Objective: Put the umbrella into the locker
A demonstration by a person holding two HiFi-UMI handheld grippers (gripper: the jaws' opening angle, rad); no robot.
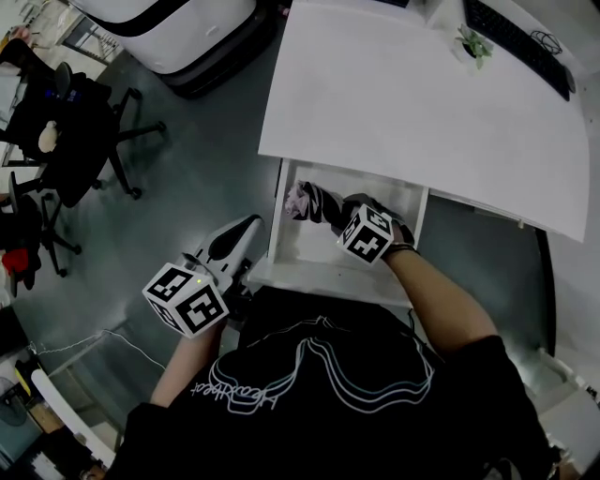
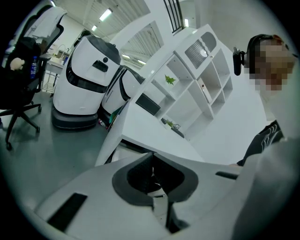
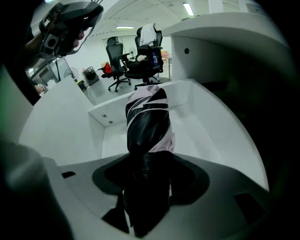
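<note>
Umbrella (image 1: 309, 202) and locker (image 1: 314, 272) are seen together in the head view. The folded umbrella, black with pale pink and white bands, is held inside the walls of the open white compartment that stands out from under the edge of the white desk (image 1: 403, 103). Whether it rests on the locker's bottom cannot be told.

The right gripper (image 1: 339, 217) is pointed steeply down into the compartment. In the right gripper view its jaws are seen clamped on the near end of the umbrella (image 3: 147, 122), which runs straight out from between them, with the locker's white side wall (image 3: 211, 126) to its right.

The left gripper (image 1: 251, 225) is held at the left of the locker, just beside its left wall and above the grey floor (image 1: 187, 187). In the left gripper view its jaws are seen closed together, with nothing between them.

A small plant (image 1: 473, 42) and a keyboard (image 1: 516, 42) are seen on the far side of the desk. Black office chairs (image 1: 84, 141) and a large white machine (image 1: 178, 28) are placed well apart from the locker, on the left.
</note>
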